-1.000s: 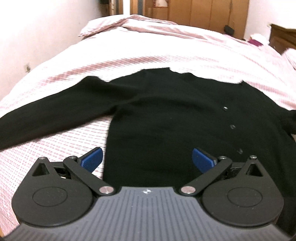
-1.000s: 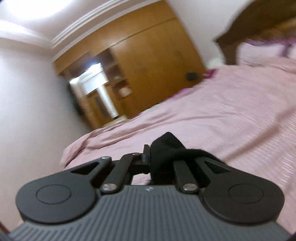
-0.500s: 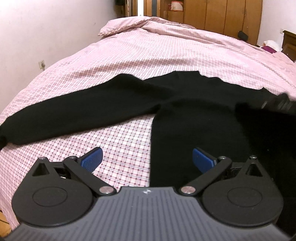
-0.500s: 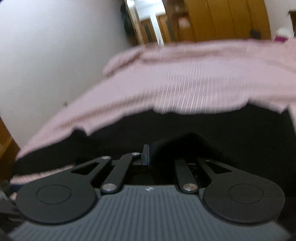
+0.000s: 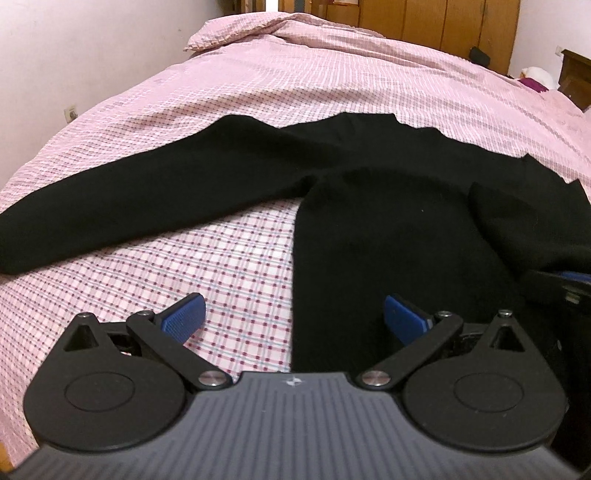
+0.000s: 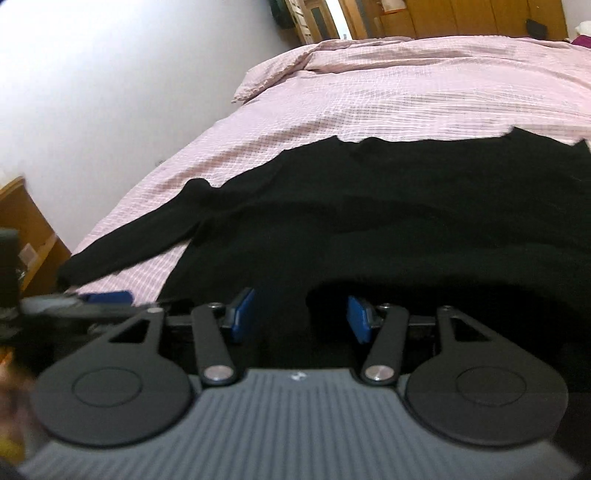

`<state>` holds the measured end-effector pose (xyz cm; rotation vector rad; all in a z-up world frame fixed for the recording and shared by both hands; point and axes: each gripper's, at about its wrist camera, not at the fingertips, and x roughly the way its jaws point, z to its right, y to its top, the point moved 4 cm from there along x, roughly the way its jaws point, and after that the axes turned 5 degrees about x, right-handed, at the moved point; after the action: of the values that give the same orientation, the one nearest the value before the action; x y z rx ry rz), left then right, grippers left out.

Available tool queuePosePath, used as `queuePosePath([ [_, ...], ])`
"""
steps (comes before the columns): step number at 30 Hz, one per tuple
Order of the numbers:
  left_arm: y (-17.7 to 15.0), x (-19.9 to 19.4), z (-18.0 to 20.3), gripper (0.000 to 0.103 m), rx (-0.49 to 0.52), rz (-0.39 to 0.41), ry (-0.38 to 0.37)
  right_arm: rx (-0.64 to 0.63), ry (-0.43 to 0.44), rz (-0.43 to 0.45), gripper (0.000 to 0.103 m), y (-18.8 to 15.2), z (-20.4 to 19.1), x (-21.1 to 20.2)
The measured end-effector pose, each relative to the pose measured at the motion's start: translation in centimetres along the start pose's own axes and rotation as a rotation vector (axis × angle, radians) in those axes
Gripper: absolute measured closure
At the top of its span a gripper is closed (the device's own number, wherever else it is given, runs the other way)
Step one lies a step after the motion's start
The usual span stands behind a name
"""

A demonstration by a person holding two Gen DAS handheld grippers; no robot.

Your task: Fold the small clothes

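A black cardigan (image 5: 388, 221) lies flat on the pink checked bedcover (image 5: 332, 74). Its left sleeve (image 5: 129, 199) stretches out to the left. Its right sleeve (image 5: 524, 225) lies folded over the body. My left gripper (image 5: 293, 315) is open and empty, low over the cardigan's left side edge. My right gripper (image 6: 301, 319) is open, just above the cardigan (image 6: 388, 229), with nothing between the blue pads (image 6: 242, 319). The left gripper also shows at the left of the right wrist view (image 6: 103, 297).
A white wall (image 5: 74, 55) runs along the bed's left side. A wooden wardrobe (image 5: 443, 22) stands beyond the bed. A wooden bedside cabinet (image 6: 26, 229) stands at the near left. A headboard (image 5: 576, 77) is at the far right.
My right gripper carried the right sleeve over the cardigan's body, then opened and let it go. My left gripper stayed open and shifted left.
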<state>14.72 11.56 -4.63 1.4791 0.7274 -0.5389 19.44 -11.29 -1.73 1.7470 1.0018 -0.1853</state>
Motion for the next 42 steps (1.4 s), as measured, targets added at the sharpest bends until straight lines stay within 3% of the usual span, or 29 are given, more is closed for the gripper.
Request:
queuePosePath([
  [5, 0.5, -0.9, 1.6, 0.0, 0.048, 0.028, -0.026, 0.03, -0.064, 0.048, 0.048, -0.7, 2.6, -3.7],
  [8, 1.4, -1.8, 3.4, 0.0, 0.082, 0.051, -0.068, 0.029, -0.193, 0.102, 0.048, -0.8, 5.0, -5.7],
  [13, 3.2, -2.7, 8.1, 0.0, 0.177, 0.079, -0.126, 0.078, -0.381, 0.104, 0.048, -1.3, 8.3, -8.0],
  [20, 4.3, -3.2, 16.7, 0.0, 0.374, 0.124, -0.224, 0.173, -0.405, 0.071, 0.048, -3.1, 11.2, -8.2],
  [25, 3.7, -1.9, 22.2, 0.0, 0.519, 0.12, -0.198, 0.201, -0.377, 0.076, 0.048, -4.8, 11.9, -8.1],
  [30, 4.1, -0.3, 25.8, 0.0, 0.565, 0.166, -0.195, 0.204, -0.356, 0.085, 0.048, -5.0, 12.2, -7.9],
  [32, 4.5, 0.7, 26.5, 0.008, 0.573, 0.184, -0.195, 0.201, -0.353, 0.091, 0.048, -5.1, 12.3, -7.8],
  [33, 4.5, 1.1, 26.9, 0.023, 0.574, 0.191, -0.193, 0.195, -0.354, 0.095, 0.048, -5.2, 12.3, -7.7],
  [35, 4.8, 2.2, 27.5, 0.065, 0.565, 0.172, -0.202, 0.176, -0.36, 0.101, 0.048, -5.4, 12.3, -7.6],
  [37, 5.1, 2.4, 27.1, 0.083, 0.493, 0.141, -0.234, 0.158, -0.365, 0.103, 0.047, -5.8, 12.2, -8.1],
  [39, 5.9, 1.9, 25.9, 0.089, 0.395, 0.147, -0.253, 0.151, -0.361, 0.101, 0.045, -5.9, 12.1, -8.1],
  [42, 7.4, 0.5, 22.5, 0.09, 0.274, 0.211, -0.205, 0.148, -0.359, 0.098, 0.045, -5.9, 12.1, -8.0],
])
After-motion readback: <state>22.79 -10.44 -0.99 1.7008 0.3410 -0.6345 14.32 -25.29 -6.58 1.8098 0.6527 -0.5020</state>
